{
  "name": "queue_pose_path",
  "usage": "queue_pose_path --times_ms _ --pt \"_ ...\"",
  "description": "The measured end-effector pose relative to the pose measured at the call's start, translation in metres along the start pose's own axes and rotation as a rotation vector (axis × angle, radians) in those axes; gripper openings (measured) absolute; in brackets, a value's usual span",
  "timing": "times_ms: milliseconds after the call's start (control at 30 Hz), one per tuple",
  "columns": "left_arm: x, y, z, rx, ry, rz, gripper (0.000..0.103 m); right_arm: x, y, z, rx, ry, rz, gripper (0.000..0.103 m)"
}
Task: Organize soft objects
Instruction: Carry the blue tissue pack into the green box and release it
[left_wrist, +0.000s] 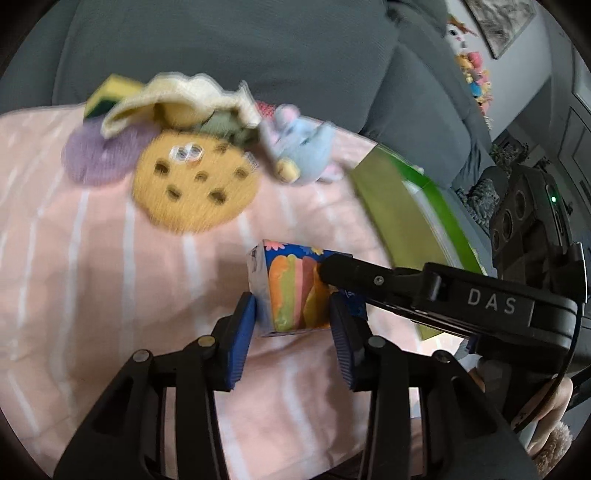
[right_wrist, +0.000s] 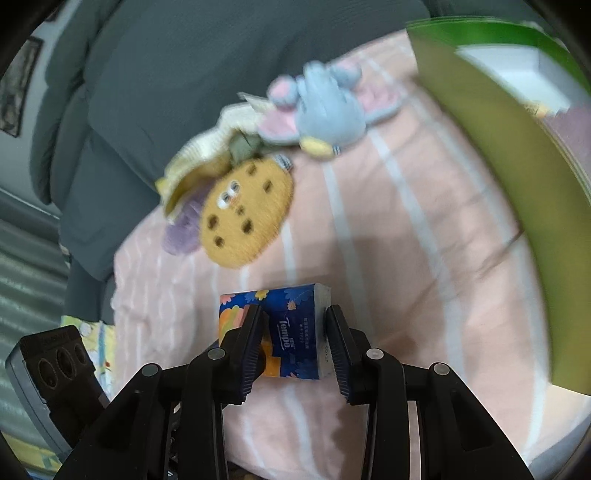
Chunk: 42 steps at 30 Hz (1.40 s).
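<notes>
A blue floral tissue pack (left_wrist: 291, 295) (right_wrist: 295, 325) lies on the pink striped towel (left_wrist: 92, 277) (right_wrist: 424, 258). In the left wrist view my left gripper (left_wrist: 291, 301) is shut on the pack's two sides. One finger (left_wrist: 354, 271) of the right gripper reaches in from the right onto the pack's top corner. In the right wrist view my right gripper (right_wrist: 293, 314) is shut on the same pack, pads against its face and end. The left gripper's body (right_wrist: 55, 365) shows at the lower left, fingertips hidden.
Farther back on the towel lie a cookie plush (left_wrist: 195, 184) (right_wrist: 243, 214), a blue mouse plush (left_wrist: 299, 144) (right_wrist: 328, 110), a cream knitted cloth (left_wrist: 177, 96), a purple knit piece (left_wrist: 96, 155) and a sponge (left_wrist: 107, 92). A green box (left_wrist: 402, 206) (right_wrist: 498, 147) stands at the right. Grey sofa cushions (left_wrist: 221, 44) rise behind.
</notes>
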<state>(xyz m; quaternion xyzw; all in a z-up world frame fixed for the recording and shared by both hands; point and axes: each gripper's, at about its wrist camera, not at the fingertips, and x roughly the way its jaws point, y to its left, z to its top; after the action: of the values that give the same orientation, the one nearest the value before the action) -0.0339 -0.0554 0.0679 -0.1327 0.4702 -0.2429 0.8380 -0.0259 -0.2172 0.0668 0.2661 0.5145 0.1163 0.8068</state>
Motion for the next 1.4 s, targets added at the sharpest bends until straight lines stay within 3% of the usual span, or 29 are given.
queue_pose_path --times_ms 267,500,967,1400 --pt "-0.035 -0.053 0.017 0.093 -0.127 -0.019 0.038 -0.078 0.017 0.002 -0.068 -0.200 0.022 0.038" --pt "-0.046 -0.091 0.028 0.162 -0.182 -0.060 0.040 -0.123 0.014 0.003 -0.083 -0.325 0.003 0.038" --pt "-0.015 -0.169 0.045 0.283 -0.164 -0.132 0.040 -0.180 -0.052 0.016 0.024 -0.481 -0.023 0.038" --pt "0.049 -0.217 0.047 0.322 -0.068 -0.194 0.038 -0.193 -0.118 0.030 0.118 -0.502 -0.091 0.038"
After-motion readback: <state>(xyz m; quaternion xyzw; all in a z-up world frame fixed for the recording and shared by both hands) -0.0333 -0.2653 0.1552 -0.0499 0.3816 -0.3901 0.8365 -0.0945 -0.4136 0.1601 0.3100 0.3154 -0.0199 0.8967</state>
